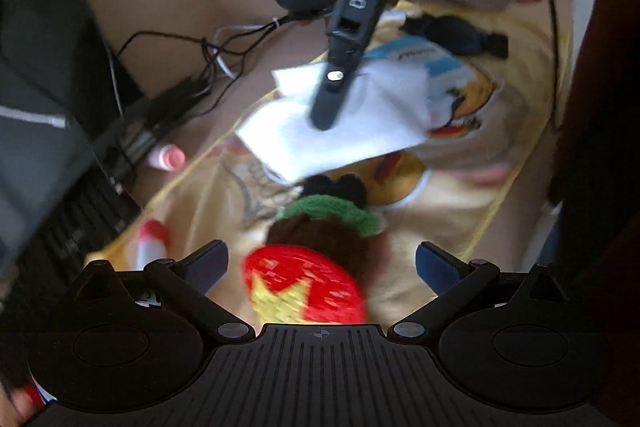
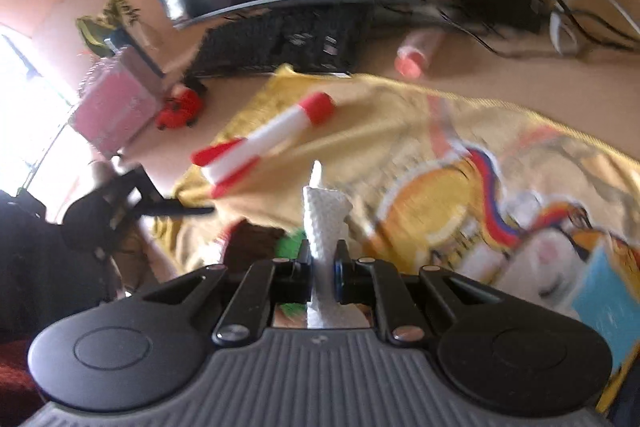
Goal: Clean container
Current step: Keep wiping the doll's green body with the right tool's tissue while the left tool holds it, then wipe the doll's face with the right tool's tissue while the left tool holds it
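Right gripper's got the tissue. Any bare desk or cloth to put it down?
Bare desk lies between the pink tube and the cable tangle. Open yellow cloth right of the red-and-white marker. Crowded: knitted toy before the open left gripper; right gripper holds the tissue.

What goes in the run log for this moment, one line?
right gripper: shut on white tissue | left gripper: open, empty, above crocheted holder | surface: yellow printed cloth | wiping: not yet begun
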`<state>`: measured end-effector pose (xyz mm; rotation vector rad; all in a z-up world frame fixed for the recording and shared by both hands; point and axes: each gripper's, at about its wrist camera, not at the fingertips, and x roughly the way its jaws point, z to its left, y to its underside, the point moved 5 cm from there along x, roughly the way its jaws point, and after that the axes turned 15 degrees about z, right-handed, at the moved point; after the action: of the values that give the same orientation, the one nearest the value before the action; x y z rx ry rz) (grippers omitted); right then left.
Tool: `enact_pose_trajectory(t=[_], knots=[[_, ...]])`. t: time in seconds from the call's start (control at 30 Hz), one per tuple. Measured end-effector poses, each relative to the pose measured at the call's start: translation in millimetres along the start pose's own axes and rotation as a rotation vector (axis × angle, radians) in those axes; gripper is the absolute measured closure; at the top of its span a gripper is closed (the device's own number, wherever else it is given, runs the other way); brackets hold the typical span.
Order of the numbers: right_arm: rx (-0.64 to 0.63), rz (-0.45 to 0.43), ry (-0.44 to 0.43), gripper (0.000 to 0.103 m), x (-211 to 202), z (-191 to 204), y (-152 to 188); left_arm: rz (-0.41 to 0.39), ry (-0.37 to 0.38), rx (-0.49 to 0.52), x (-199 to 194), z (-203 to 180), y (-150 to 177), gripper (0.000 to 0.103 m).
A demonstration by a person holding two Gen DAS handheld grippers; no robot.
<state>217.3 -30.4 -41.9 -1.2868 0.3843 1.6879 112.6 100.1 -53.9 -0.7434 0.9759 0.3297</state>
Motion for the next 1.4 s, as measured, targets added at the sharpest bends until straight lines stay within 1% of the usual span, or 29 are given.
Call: enact_pose_trajectory(t=[0.03, 0.1, 0.17, 0.23, 0.3, 0.37, 0.5, 0.57, 0.67, 0.77, 0.83, 0.9, 0.97, 1.0, 1.1, 1.17, 1.2, 1.3, 1.4], knots=[[0.020, -0.003, 0.001, 0.091, -0.1, -3.9, 1.0, 0.009, -0.013, 0.035, 3.7, -1.4, -1.8, 0.001], [0.039, -0.015, -0.005, 0.091, -1.5, -6.7, 2.6, 0.042, 0.031, 0.058, 10.5, 4.0, -2.9, 0.001], [0.035, -0.023, -0.002, 0.089, -3.5, -5.9, 4.4, 0.072, 0.070, 0.106, 15.8, 3.7, -3.5, 0.001], [0.026, -0.027, 0.010, 0.089, -5.4, -5.3, 6.6, 0.098, 0.074, 0.162, 19.6, 1.2, -3.9, 0.001], [0.037, -0.032, 0.013, 0.089, -6.8, -7.9, 8.1, 0.117, 0.054, 0.181, 24.6, 4.6, -5.9, 0.001], [0.058, -0.040, 0.015, 0.088, -7.8, -12.2, 9.6, 0.115, 0.032, 0.140, 28.7, 17.2, -10.8, 0.000], [0.089, -0.055, 0.023, 0.088, -10.6, -17.8, 11.1, 0.087, 0.071, -0.050, 30.1, 54.8, -21.8, 0.000], [0.098, -0.063, 0.025, 0.088, -11.0, -18.8, 8.5, 0.081, 0.092, -0.127, 32.1, 71.6, -23.0, 0.000], [0.099, -0.078, 0.021, 0.088, -11.4, -16.3, 2.2, 0.068, 0.097, -0.204, 33.6, 91.0, -22.1, 0.000], [0.091, -0.101, -0.007, 0.090, -11.2, -6.5, -9.8, 0.057, 0.088, -0.273, 34.8, 106.3, -22.3, 0.000], [0.085, -0.133, -0.059, 0.092, -12.5, 4.5, -20.6, 0.056, 0.090, -0.316, 36.1, 114.4, -21.9, 0.000], [0.085, -0.156, -0.163, 0.092, -13.4, 17.9, -33.9, 0.053, 0.094, -0.335, 38.3, 119.1, -22.3, 0.000], [0.102, -0.158, -0.276, 0.092, -7.1, 31.5, -49.6, 0.050, 0.094, -0.340, 39.0, 119.9, -23.1, 0.000], [0.102, -0.148, -0.289, 0.092, -1.0, 35.1, -54.7, 0.049, 0.091, -0.338, 39.0, 119.2, -23.6, 0.000], [0.091, -0.105, -0.202, 0.092, 25.2, 38.1, -62.9, 0.047, 0.085, -0.330, 38.6, 116.6, -24.6, 0.000], [0.098, -0.083, -0.139, 0.092, 35.2, 31.5, -60.3, 0.042, 0.080, -0.324, 38.3, 115.7, -23.8, 0.000], [0.101, -0.078, -0.112, 0.092, 36.7, 27.2, -57.8, 0.039, 0.082, -0.324, 38.2, 115.7, -23.2, 0.000], [0.099, -0.086, -0.078, 0.093, 30.8, 16.1, -50.0, 0.032, 0.091, -0.324, 39.1, 115.7, -22.3, 0.000], [0.088, -0.092, 0.020, 0.091, 23.0, 2.3, -44.9, 0.025, 0.079, -0.316, 40.0, 117.7, -22.8, 0.000]])
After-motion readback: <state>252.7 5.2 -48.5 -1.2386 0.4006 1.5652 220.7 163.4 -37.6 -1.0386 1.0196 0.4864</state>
